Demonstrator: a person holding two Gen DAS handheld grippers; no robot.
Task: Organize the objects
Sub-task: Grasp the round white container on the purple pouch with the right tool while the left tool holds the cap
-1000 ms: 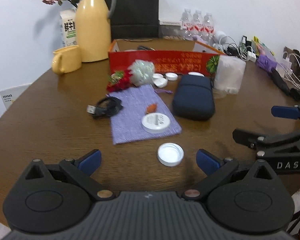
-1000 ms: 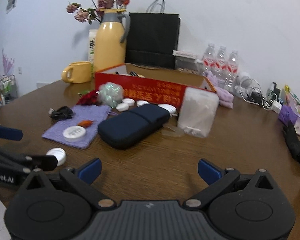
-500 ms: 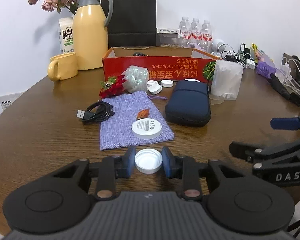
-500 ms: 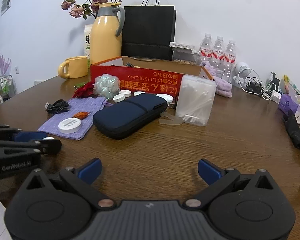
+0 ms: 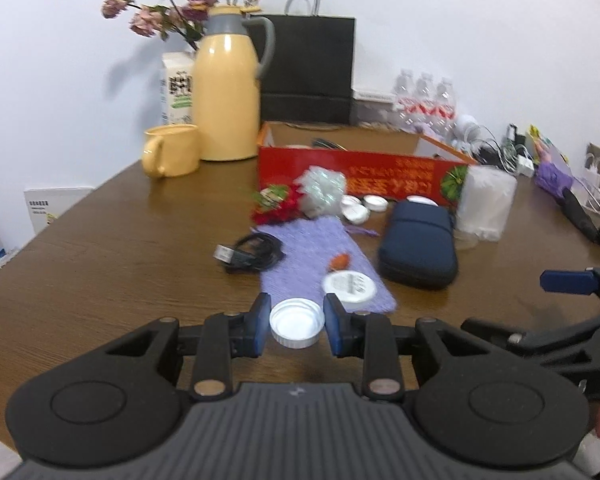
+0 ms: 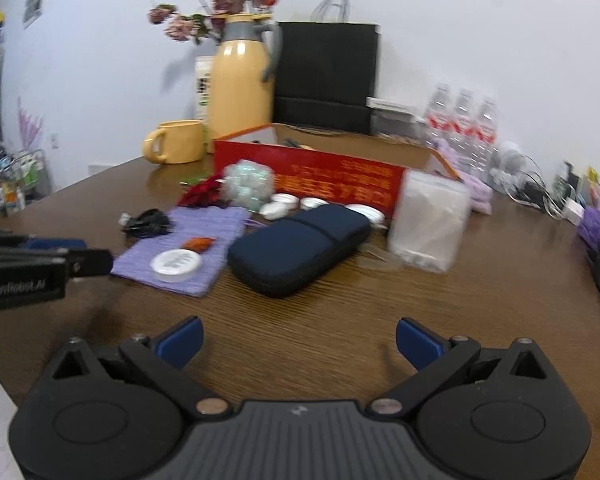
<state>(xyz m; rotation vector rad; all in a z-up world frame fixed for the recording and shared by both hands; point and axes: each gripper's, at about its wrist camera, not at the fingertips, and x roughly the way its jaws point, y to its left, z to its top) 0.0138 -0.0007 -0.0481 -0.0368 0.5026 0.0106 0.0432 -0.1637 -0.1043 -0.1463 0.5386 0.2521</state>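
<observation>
White plastic, a bottle cap (image 5: 297, 328) was gripped between the blue pads of the left hand-held gripper (image 5: 296, 330), whose jaws had just been closed narrowly on it. It was held just in front of the purple woven pouch (image 5: 320, 256) on the brown table (image 5: 112, 264). Right of that pouch, beyond the navy zip case (image 6: 300, 248), the right hand-held gripper (image 6: 298, 342) was spread wide, with nothing between its pads.

Red box (image 5: 360, 176) lettering blurred; cables (image 6: 532, 188) too small to tell.
</observation>
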